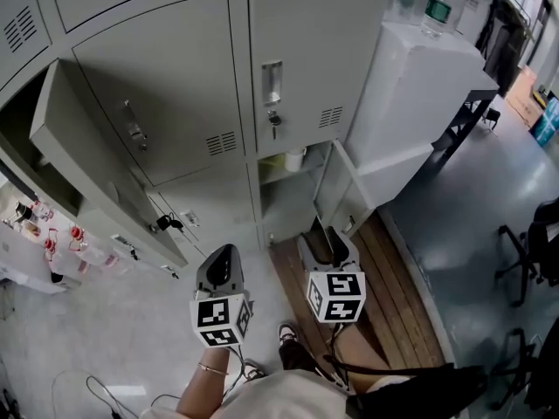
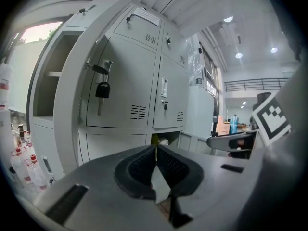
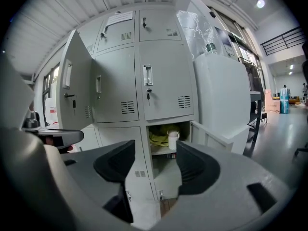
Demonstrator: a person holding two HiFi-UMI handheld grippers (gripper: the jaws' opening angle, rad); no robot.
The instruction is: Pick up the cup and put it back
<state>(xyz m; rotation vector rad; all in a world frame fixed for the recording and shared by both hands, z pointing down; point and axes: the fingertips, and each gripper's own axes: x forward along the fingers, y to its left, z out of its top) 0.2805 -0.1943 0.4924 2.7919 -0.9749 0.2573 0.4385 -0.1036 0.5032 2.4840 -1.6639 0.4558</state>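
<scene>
Two handheld grippers sit nearest, low in front of a bank of grey lockers [image 3: 163, 81]. On the person's left, the left gripper [image 2: 156, 153] is clenched, its jaws pressed together with nothing between them. The right gripper [image 3: 154, 160] is released, its jaws standing apart and empty. Beyond them, a lower compartment [image 1: 288, 203] stands with its door [image 3: 216, 136] swung open to the right. A white cup [image 3: 173, 140] stands upright on the shelf [image 3: 161, 151] inside, near the shelf's front edge. A yellow bundle [image 3: 158, 137] lies just behind it toward the back left corner. Both grippers are well apart from the cup.
</scene>
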